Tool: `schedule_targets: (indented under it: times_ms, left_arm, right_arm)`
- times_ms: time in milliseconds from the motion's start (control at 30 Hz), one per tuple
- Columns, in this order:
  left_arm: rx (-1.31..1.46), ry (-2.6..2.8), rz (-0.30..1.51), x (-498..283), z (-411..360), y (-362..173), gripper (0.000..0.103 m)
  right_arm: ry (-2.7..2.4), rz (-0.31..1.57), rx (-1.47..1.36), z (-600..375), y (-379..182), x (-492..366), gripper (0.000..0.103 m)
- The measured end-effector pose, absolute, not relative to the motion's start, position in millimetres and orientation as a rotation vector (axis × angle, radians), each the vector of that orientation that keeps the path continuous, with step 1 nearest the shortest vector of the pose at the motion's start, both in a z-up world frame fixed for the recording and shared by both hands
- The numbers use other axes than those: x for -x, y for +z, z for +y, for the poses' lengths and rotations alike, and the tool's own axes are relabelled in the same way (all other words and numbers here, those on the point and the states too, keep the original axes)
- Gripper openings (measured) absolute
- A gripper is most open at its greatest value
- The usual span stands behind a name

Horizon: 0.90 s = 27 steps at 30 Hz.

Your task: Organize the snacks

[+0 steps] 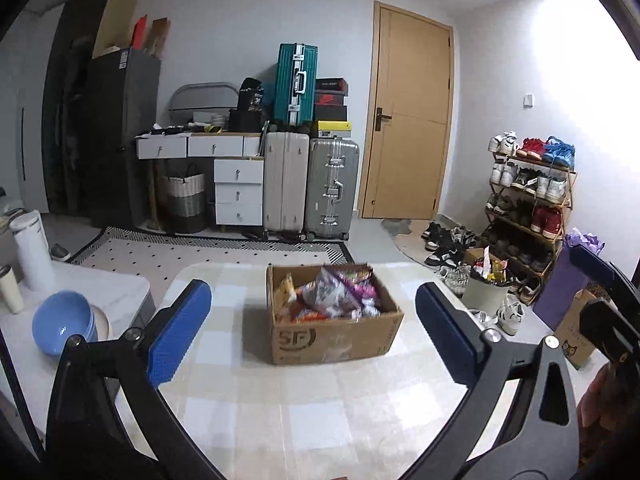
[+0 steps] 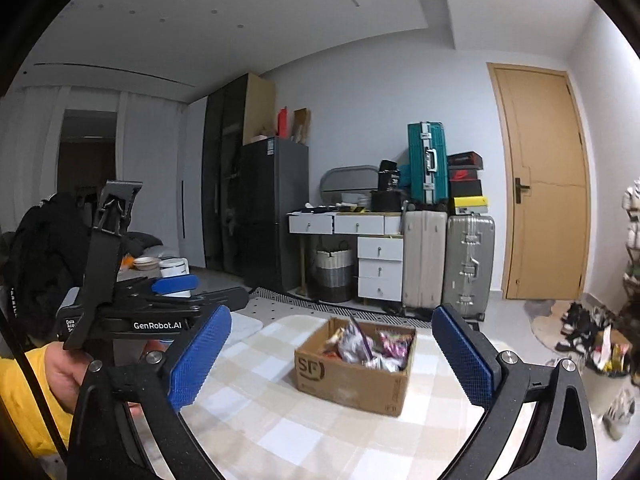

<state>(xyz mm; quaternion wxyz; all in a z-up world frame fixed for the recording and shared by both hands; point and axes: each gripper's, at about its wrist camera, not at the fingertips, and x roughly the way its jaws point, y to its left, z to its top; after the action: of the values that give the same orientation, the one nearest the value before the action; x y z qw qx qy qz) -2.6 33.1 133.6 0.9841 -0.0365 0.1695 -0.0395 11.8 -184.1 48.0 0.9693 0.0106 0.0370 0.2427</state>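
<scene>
1. A cardboard box (image 1: pixel 334 320) sat on a checked surface (image 1: pixel 288 412), open at the top and heaped with bright snack packets (image 1: pixel 340 294).
2. No packet lay loose on the cloth; all visible snacks were inside the box.
3. The left gripper (image 1: pixel 312 320) hovered empty, jaws wide apart, with the box framed between them at twelve o'clock, well apart from the blue pads (image 1: pixel 180 332).
4. The right gripper (image 2: pixel 332 356) was likewise empty, jaws spread, the box (image 2: pixel 354 376) ahead at twelve o'clock, clear of both pads.
5. A hand (image 2: pixel 68 368) held the left tool at nine o'clock in the right view.
6. This fitted either snacks waiting to be sorted out, or snacks already gathered in; the pictures could not settle which.
7. Any reach would need care: the packets looked slippery and crinkly.
</scene>
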Motion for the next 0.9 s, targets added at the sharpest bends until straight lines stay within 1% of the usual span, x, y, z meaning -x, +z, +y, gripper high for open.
schedule_targets:
  times_ms: [200,600,900]
  left_arm:
    - [0.057,-0.046,0.384,4.6,28.4,90.7,0.102]
    - [0.062,0.025,0.373,-22.8,47.8,63.7,0.102]
    - [0.043,0.045,0.416,-38.6,48.7,17.3,0.102]
  right_arm:
    - [0.458,0.112,-0.003,-186.8,18.0,-17.8,0.102]
    - [0.421,0.139,-0.051,-194.1,-0.7,-25.5,0.102]
    - [0.368,0.203,-0.047,-192.5,-46.1,-52.5,0.102]
